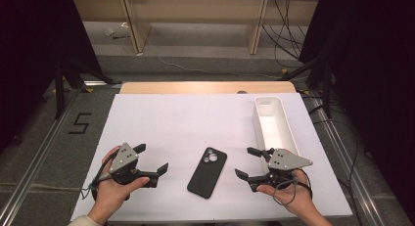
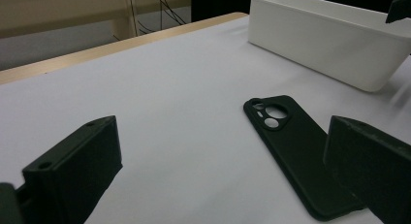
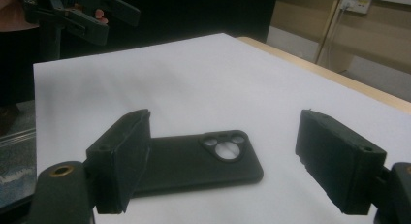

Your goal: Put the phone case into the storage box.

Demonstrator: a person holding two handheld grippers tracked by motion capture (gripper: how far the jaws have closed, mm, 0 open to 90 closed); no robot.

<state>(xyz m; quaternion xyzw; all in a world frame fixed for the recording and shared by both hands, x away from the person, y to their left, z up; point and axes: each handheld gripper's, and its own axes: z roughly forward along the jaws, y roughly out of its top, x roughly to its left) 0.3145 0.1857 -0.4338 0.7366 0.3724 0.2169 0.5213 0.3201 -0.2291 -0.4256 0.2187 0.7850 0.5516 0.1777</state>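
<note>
Black phone case point(image 1: 207, 172) lies flat, back up w/ camera cutouts toward the far side, on the white sheet point(image 1: 186, 123) covering the table – roughly centre of the near half, between the two grippers and touching neither. Left gripper point(image 1: 149, 158) sits just left of the case, held in the person's left hand point(image 1: 111, 192) at the near-left corner; jaws stand wide apart, nothing between them. In the left gripper view the case point(image 2: 296, 151) shows between that gripper's two black jaws but farther out on the sheet, its near end partly hidden behind the jaw at the right of the view. Right gripper point(image 1: 247, 162) is just right of the case, carried by the right hand point(image 1: 292, 194) near the front edge; jaws also well spread, gripping nothing. In the right gripper view the case point(image 3: 198, 161) lies beyond the jaws, one end hidden behind the jaw at the left of the view – pads clear of it; the left gripper point(image 3: 80, 13) shows at top left of that view. White oblong bin point(image 1: 274, 125) stands along the right side of the sheet, its near end just beside the right gripper, well apart from the case; inside looks bare as far as can be seen. Beyond the table: grey floor, wooden legs, loose cables.
</note>
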